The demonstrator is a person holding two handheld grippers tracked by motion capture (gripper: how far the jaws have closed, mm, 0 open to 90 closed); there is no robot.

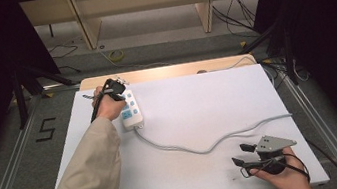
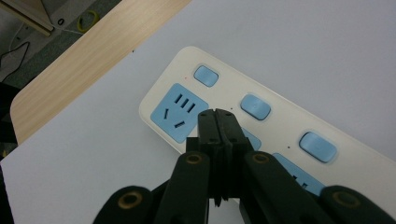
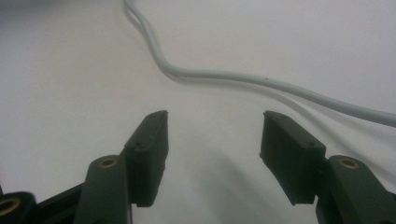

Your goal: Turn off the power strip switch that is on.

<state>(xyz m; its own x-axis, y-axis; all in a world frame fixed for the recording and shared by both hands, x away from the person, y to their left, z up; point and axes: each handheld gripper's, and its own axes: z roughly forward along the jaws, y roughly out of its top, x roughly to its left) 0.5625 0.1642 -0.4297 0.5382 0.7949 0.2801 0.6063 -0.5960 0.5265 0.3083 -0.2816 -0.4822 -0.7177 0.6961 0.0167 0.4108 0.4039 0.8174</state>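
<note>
A white board (image 1: pixel 200 115) covers a wooden table (image 1: pixel 163 72) on a grey floor; dark curtains flank the room. The power strip (image 1: pixel 131 111) lies at the board's far left, its long axis running near to far, its cable (image 1: pixel 214 144) leaving the near end and winding rightward. The left gripper (image 2: pixel 215 116), jaws together, hovers over the strip's sockets. The right gripper (image 1: pixel 244 155), jaws apart and empty, rests near the cable, well apart from the strip.

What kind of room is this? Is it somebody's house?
Probably not a house. It looks like a lab or workshop set up for recording. A white table stands on a metal frame, loose cables trail over the floor, and a number 5 is taped down beside it.
</note>
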